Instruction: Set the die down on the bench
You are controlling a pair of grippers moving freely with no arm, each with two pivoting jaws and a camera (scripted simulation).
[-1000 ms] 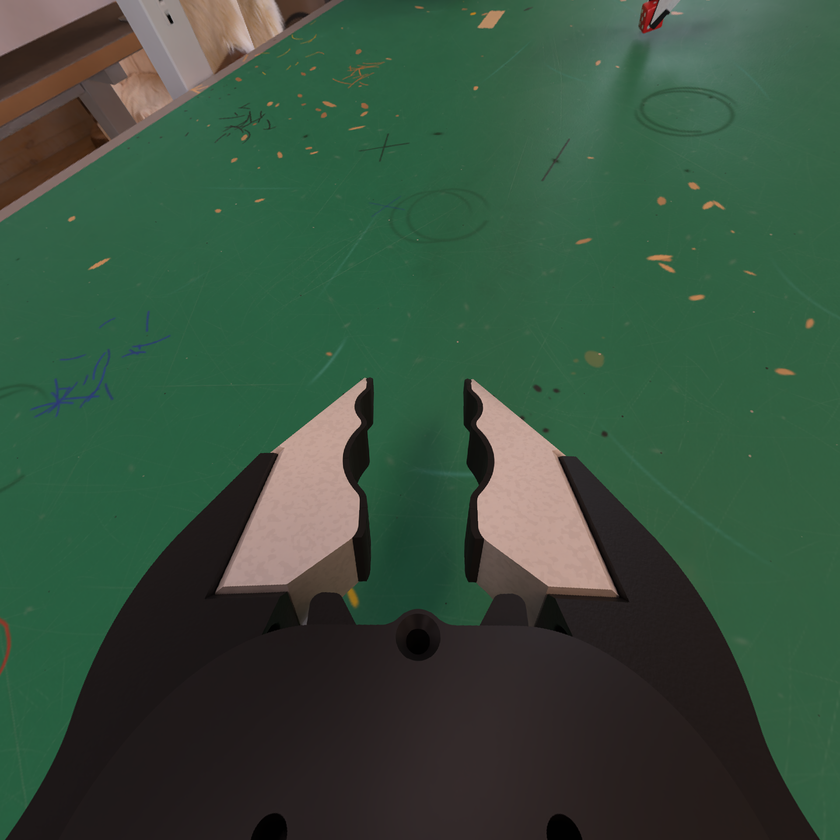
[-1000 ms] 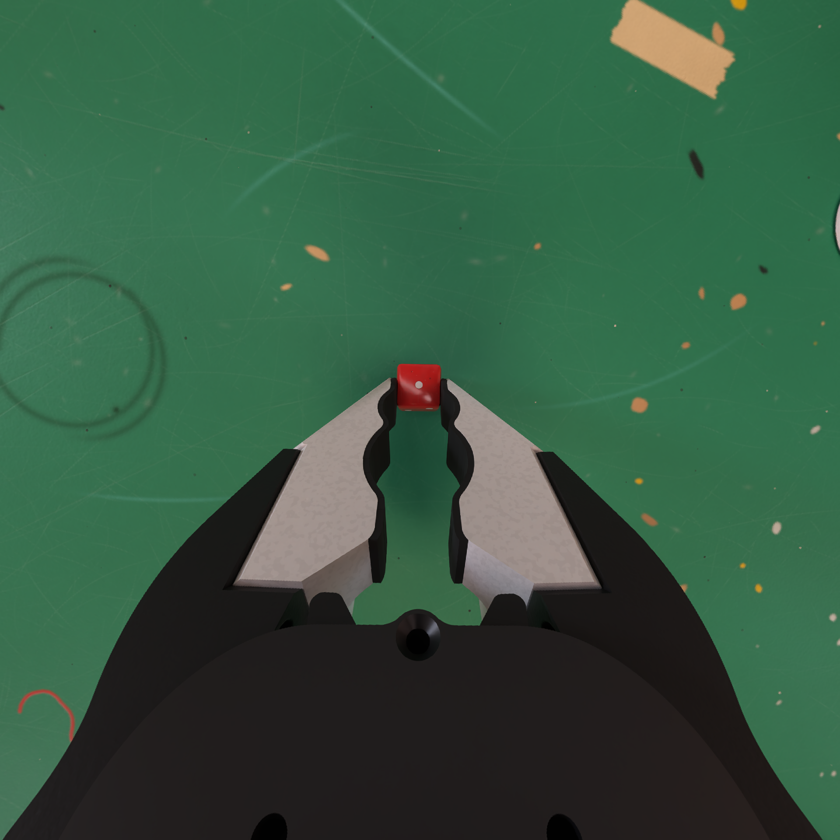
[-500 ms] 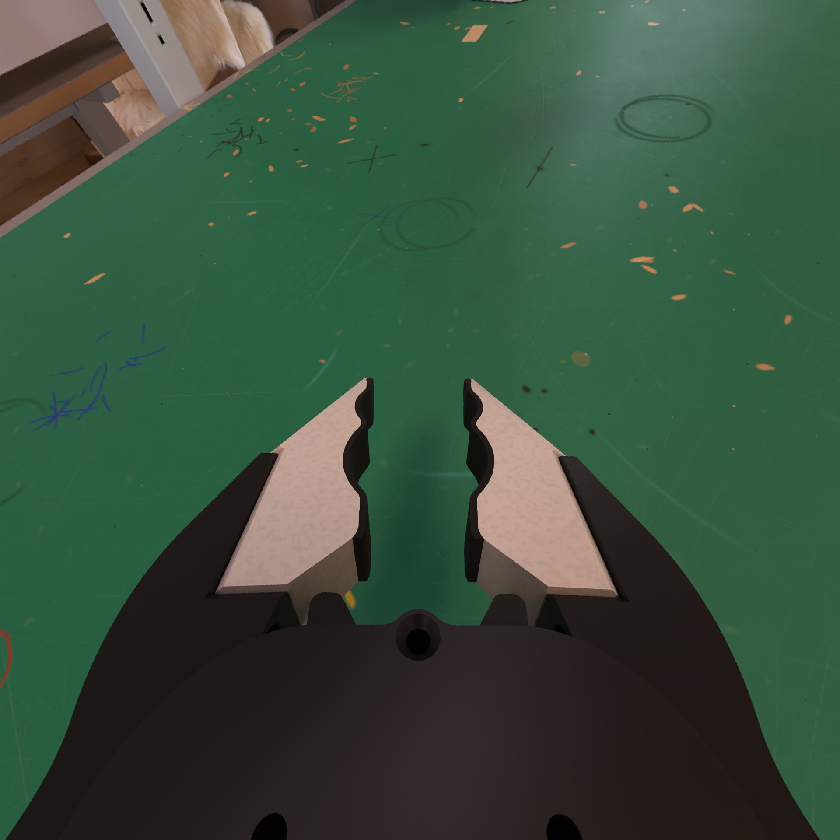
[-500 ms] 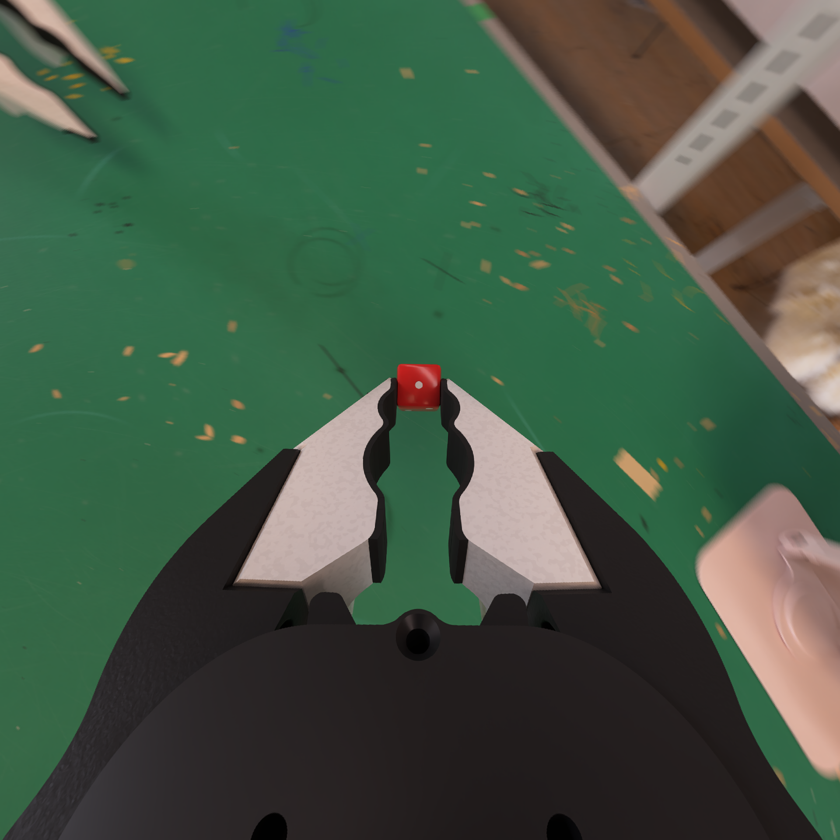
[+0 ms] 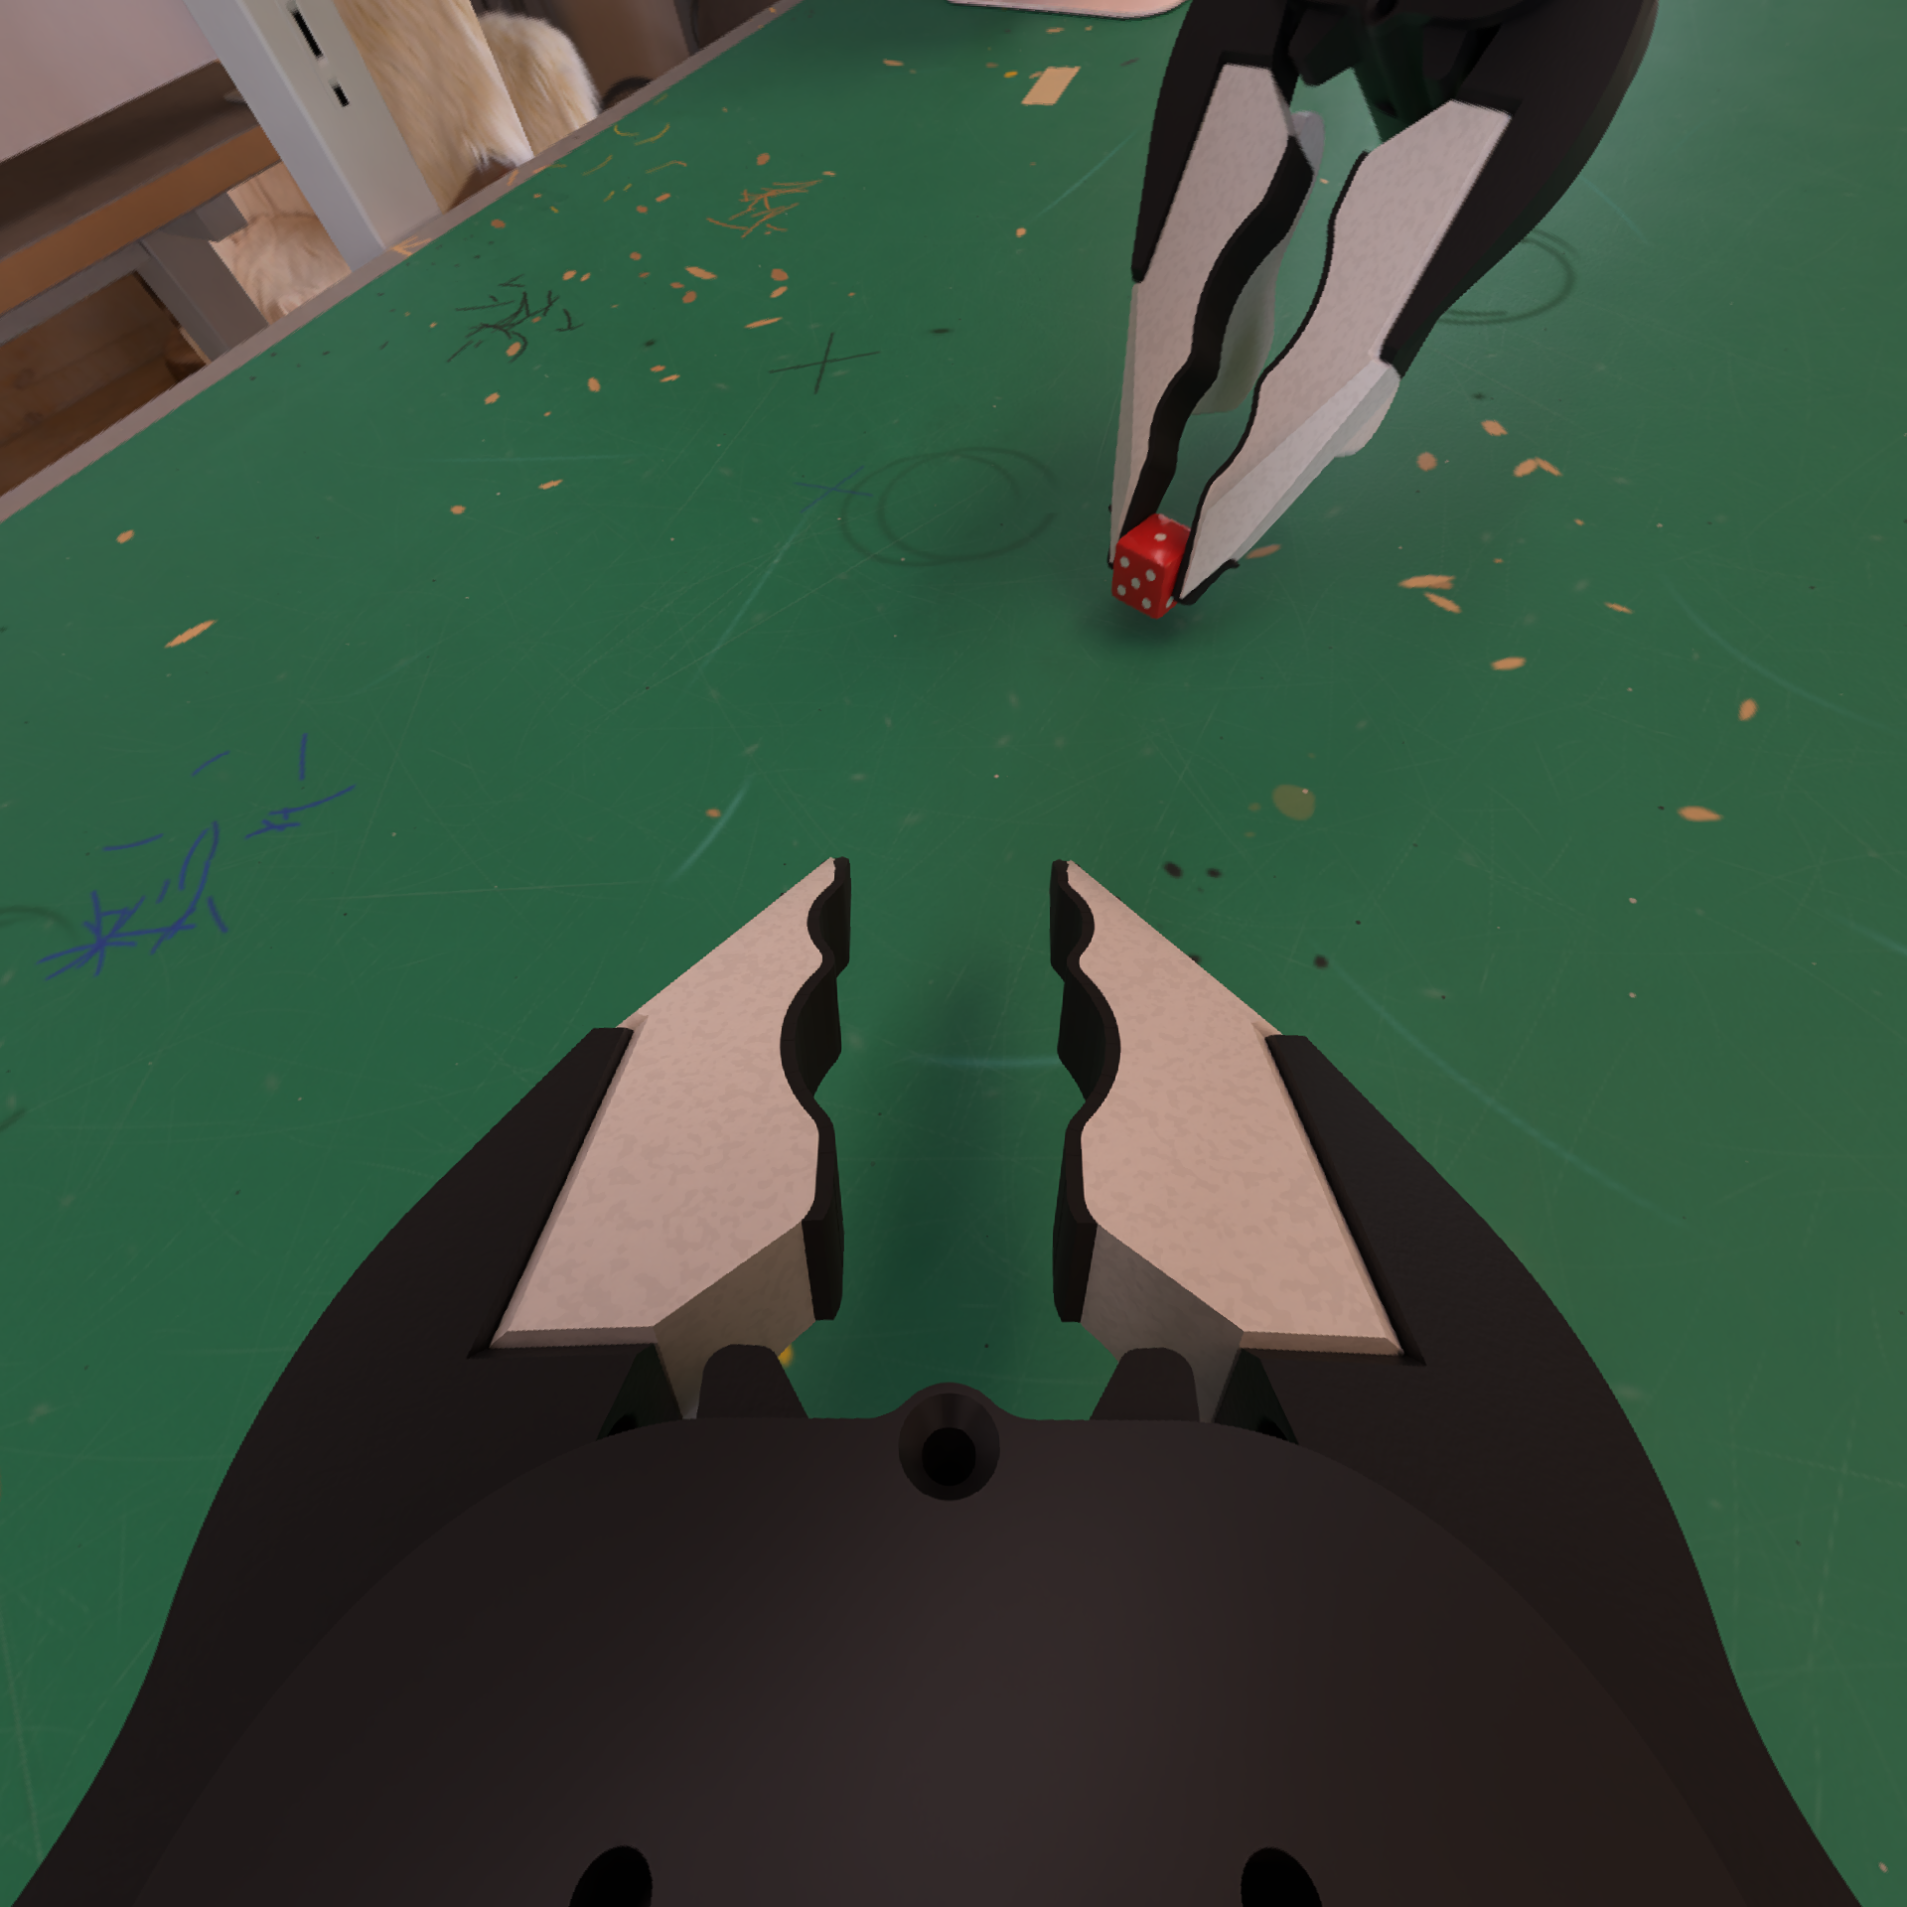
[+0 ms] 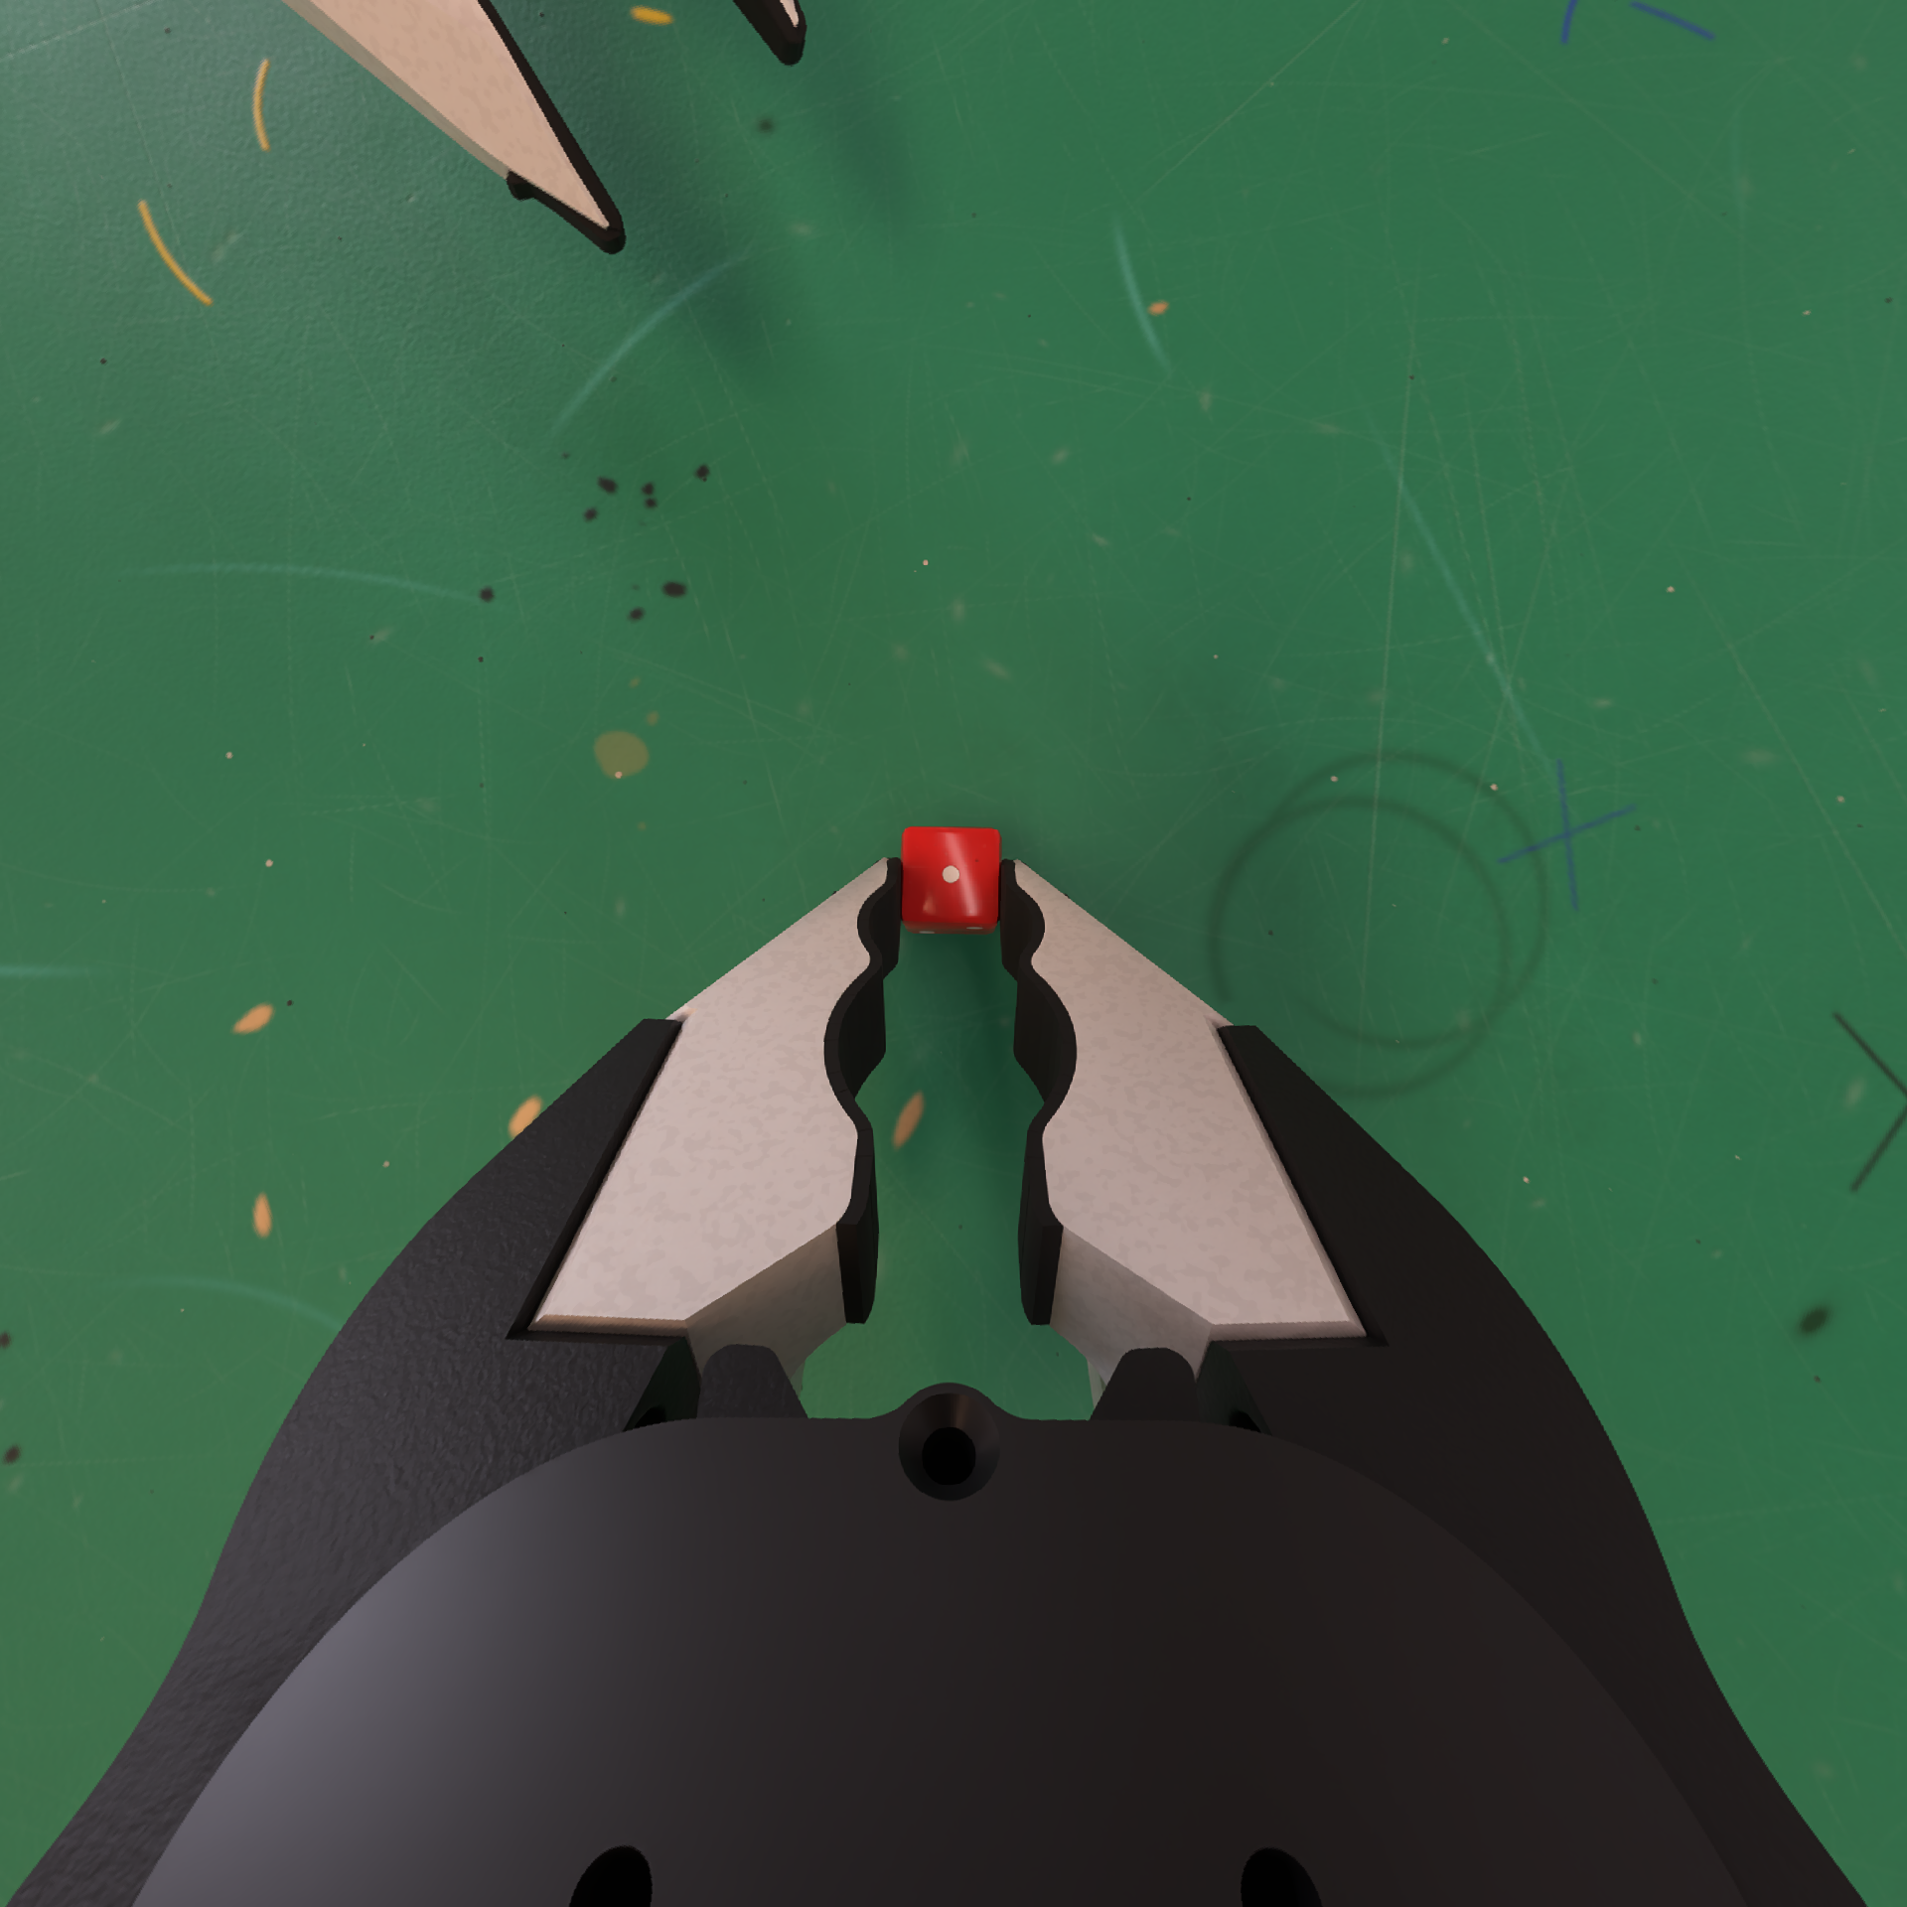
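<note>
A small red die [image 6: 949,877] with white pips is pinched between the fingertips of my right gripper [image 6: 949,896], which points down at the green bench [image 6: 1342,413]. In the left wrist view the die [image 5: 1143,568] sits at or just above the bench under the right gripper [image 5: 1151,562]; I cannot tell whether it touches. My left gripper [image 5: 947,877] is open and empty, low over the bench, well short of the die. Its fingertips [image 6: 578,196] show at the top left of the right wrist view.
The bench's left edge [image 5: 310,310] runs diagonally, with a grey shelf post [image 5: 299,114] and pale fur [image 5: 454,93] beyond it. A strip of tan tape [image 5: 1049,85] lies at the far end. Pen marks, drawn circles [image 5: 944,506] and orange flecks dot the surface.
My right gripper swung in with the die and came down in front of my left gripper, now pointing straight down at the bench. My left gripper stayed open and barely moved.
</note>
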